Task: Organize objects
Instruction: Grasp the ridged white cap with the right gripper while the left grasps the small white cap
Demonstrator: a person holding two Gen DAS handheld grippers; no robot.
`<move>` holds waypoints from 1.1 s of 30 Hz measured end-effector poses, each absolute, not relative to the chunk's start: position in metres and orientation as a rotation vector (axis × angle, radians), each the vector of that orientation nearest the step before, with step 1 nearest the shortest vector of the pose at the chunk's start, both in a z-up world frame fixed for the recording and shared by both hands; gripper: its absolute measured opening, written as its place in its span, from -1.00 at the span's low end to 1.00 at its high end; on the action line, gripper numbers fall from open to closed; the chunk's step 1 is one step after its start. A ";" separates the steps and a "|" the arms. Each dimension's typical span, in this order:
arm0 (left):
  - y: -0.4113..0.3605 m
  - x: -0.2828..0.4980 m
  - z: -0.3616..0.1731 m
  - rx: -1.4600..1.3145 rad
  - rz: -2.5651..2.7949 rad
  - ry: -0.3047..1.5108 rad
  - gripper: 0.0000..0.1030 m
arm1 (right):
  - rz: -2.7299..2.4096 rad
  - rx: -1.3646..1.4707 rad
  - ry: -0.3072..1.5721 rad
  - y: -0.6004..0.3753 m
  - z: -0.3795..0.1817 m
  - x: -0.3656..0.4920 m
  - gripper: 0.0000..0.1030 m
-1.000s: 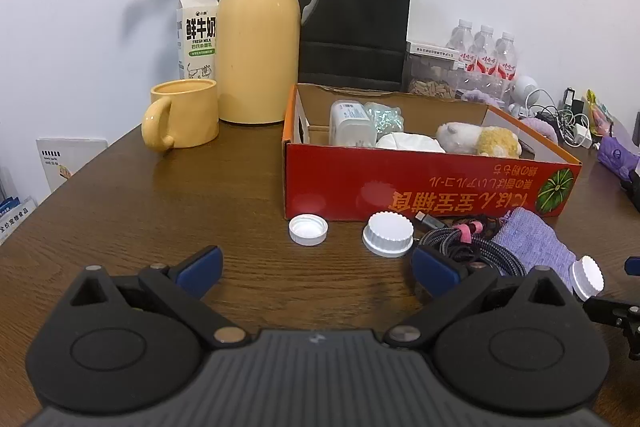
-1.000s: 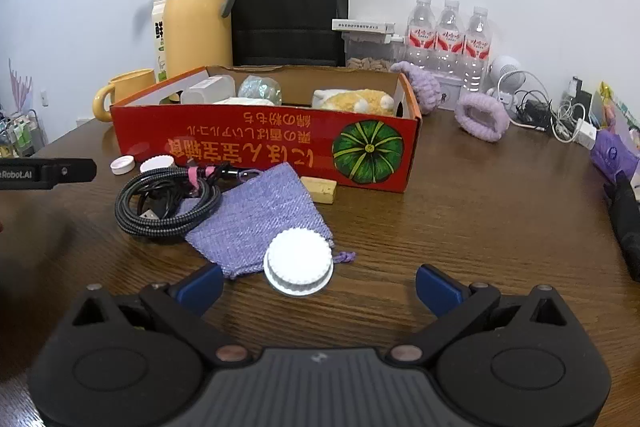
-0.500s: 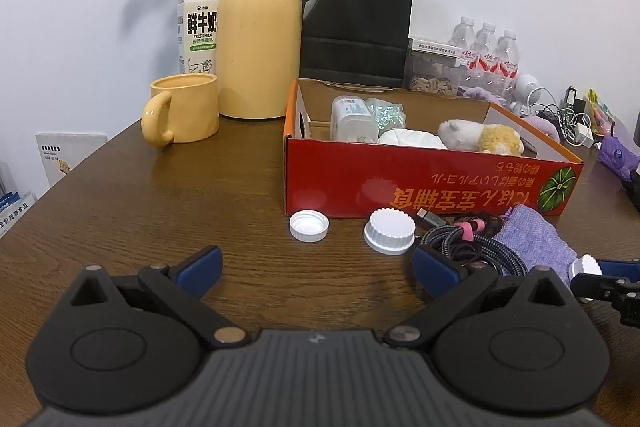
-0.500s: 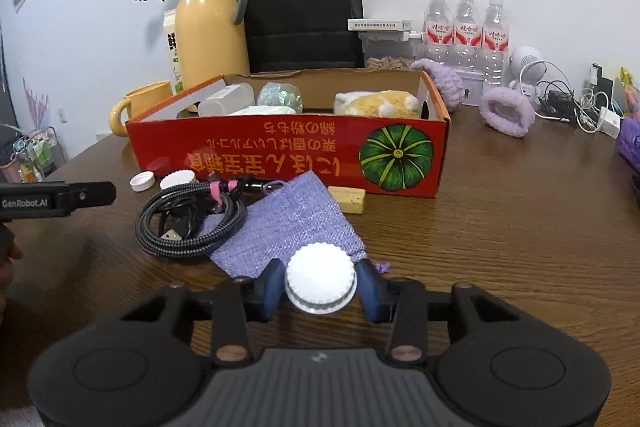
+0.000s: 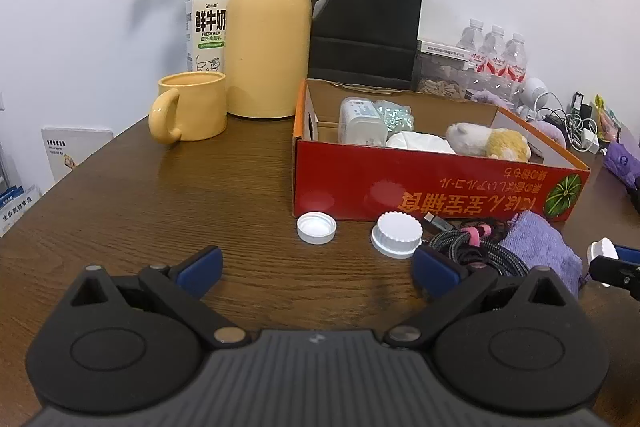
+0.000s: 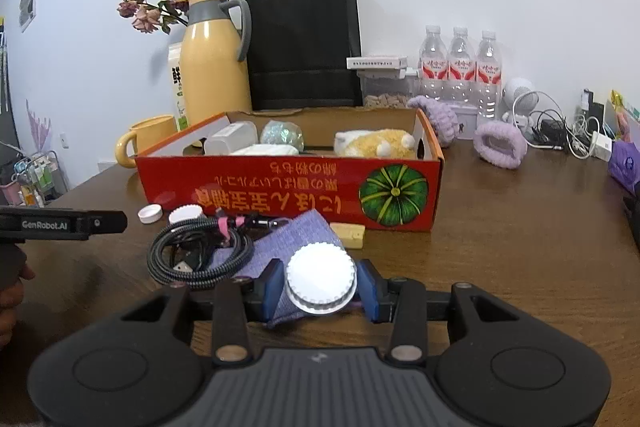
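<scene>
The right hand-held gripper (image 6: 321, 287) is pinching a white ribbed lid (image 6: 321, 283) between its blue pads, just above the purple pouch (image 6: 298, 241) on the desk (image 6: 520, 247), in front of the red box (image 6: 288, 187). The left hand-held gripper (image 5: 318, 269) is hanging wide open and holding nothing. The lid is being gripped only by its rounded edge, so it is likely to pop out on the way to the box, and the pouch fabric looks close enough to be snagging on the pads
</scene>
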State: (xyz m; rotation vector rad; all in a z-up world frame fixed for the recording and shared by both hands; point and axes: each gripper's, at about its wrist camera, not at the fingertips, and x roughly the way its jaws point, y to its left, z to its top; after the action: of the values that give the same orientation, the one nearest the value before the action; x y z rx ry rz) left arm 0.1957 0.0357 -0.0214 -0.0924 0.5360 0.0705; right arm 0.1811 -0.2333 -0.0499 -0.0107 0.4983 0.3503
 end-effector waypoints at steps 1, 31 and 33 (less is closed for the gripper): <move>0.036 0.197 -0.021 -0.097 0.071 0.539 1.00 | 0.352 -0.011 0.494 -0.233 -0.048 0.181 -0.24; 0.042 0.281 -0.037 -0.024 0.109 0.693 0.22 | 0.369 -0.038 0.434 -0.224 -0.041 0.217 -0.24; 0.043 0.277 -0.035 -0.041 0.099 0.675 -0.44 | 0.370 -0.041 0.439 -0.223 -0.043 0.218 -0.24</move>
State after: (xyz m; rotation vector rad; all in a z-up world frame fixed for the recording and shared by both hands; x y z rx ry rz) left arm 0.2773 0.0432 -0.0354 -0.0410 0.6754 0.0988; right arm 0.2180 -0.2233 -0.0427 -0.0407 0.4394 0.3695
